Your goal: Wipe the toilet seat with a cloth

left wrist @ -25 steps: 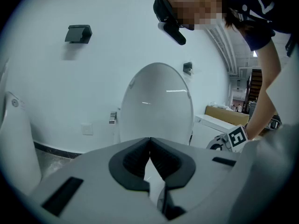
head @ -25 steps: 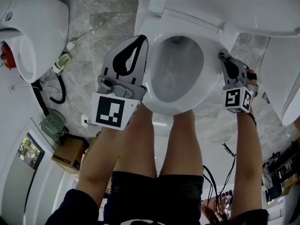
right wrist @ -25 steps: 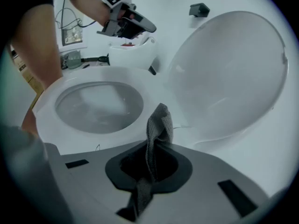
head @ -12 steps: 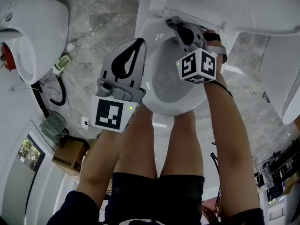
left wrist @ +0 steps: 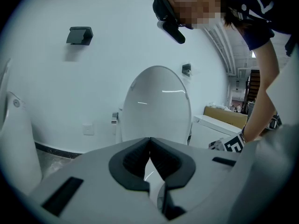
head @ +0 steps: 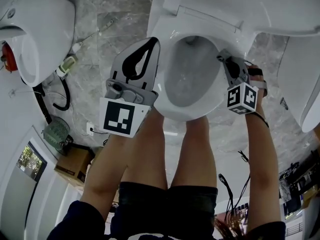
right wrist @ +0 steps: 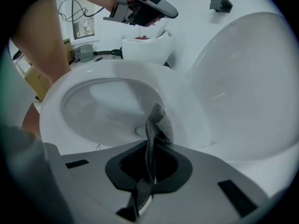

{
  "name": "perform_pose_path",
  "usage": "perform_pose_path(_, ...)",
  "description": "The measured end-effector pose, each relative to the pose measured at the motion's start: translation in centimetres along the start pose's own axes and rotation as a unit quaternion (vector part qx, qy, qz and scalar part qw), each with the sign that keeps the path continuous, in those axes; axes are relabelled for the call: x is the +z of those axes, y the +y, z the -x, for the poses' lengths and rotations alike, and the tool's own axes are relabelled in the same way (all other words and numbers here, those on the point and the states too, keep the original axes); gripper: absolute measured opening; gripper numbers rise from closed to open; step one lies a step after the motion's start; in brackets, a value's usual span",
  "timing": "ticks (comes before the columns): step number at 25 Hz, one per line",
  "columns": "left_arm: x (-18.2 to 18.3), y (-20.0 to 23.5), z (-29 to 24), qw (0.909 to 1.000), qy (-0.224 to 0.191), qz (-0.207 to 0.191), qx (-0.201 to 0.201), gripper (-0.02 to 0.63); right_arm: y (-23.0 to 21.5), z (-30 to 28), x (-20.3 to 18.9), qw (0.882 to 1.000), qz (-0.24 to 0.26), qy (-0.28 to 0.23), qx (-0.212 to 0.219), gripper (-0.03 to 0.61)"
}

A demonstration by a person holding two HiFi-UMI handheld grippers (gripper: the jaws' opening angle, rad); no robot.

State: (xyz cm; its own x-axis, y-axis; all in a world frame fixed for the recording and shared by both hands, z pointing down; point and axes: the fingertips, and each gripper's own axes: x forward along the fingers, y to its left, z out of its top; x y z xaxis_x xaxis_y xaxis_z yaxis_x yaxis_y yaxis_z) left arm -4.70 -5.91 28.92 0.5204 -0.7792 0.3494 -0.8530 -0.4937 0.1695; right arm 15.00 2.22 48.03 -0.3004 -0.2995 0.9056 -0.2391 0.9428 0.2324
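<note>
The white toilet seat point(head: 175, 34) rings the bowl at the centre of the head view, and its lid point(right wrist: 252, 87) stands raised behind. My right gripper point(head: 221, 58) rests at the seat's right rim, shut on a grey cloth point(right wrist: 156, 125) that sticks out past the jaws onto the seat point(right wrist: 187, 106). In the head view the cloth is hidden under the gripper. My left gripper point(head: 151, 43) hovers by the seat's left rim, shut, with nothing between its jaws point(left wrist: 149, 141). It also shows at the top of the right gripper view as the left gripper point(right wrist: 145, 8).
A second white fixture point(head: 40, 29) with a red part point(head: 6, 59) stands at the far left. Cables point(head: 60, 94) and a cardboard box point(head: 75, 164) lie on the marble floor. Another white fixture point(head: 300, 84) stands at the right. The person's legs point(head: 195, 154) stand at the bowl's front.
My right gripper swept with the cloth from the right rim to the back of the seat, then came back down the right rim. The left gripper barely moved.
</note>
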Motion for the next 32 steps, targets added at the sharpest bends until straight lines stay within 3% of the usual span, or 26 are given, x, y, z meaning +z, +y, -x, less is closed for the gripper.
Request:
perform_pose_path(5, 0.3, -0.2, 0.8, 1.0000, -0.002, -0.002, 0.001, 0.020, 7.0, 1.8, -0.8, 0.995, -0.076, 0.005, 0.070, 0.026)
perform_pose_path(10, 0.5, -1.2, 1.1, 1.0000, -0.004, -0.002, -0.004, 0.020, 17.3, 3.3, 2.2, 0.969, -0.159, -0.028, 0.189, 0.026)
perform_pose_path(13, 0.4, -1.9, 1.4, 0.9999, -0.006, -0.002, -0.008, 0.020, 19.7, 4.4, 3.8, 0.962, -0.180, -0.028, 0.205, 0.026)
perform_pose_path(15, 0.3, -2.6, 1.6, 0.9999, -0.005, -0.004, -0.013, 0.020, 18.0, 5.4, 4.4, 0.955, -0.240, -0.051, 0.164, 0.026)
perform_pose_path(18, 0.0, -3.3, 1.9, 0.9998, -0.002, -0.006, -0.020, 0.020, 11.7, 7.1, 4.8, 0.927, -0.351, -0.111, 0.064, 0.026)
perform_pose_path(20, 0.1, -3.5, 2.0, 0.9998, -0.003, -0.006, -0.020, 0.020, 7.3, 8.5, 4.8, 0.911, -0.384, -0.150, 0.004, 0.026)
perform_pose_path(25, 1.5, -4.2, 2.0, 0.9997, -0.017, -0.005, -0.019, 0.020, -1.9, 13.3, 6.2, 0.882, -0.384, -0.245, -0.120, 0.026)
perform_pose_path(28, 3.1, -4.6, 2.1, 0.9993, -0.033, -0.007, -0.019, 0.020, -5.3, 16.5, 7.6, 0.868, -0.363, -0.294, -0.170, 0.026)
perform_pose_path(32, 4.2, -5.1, 2.2, 0.9987, -0.045, -0.018, -0.017, 0.020, -7.6, 19.7, 8.7, 0.851, -0.358, -0.315, -0.218, 0.023)
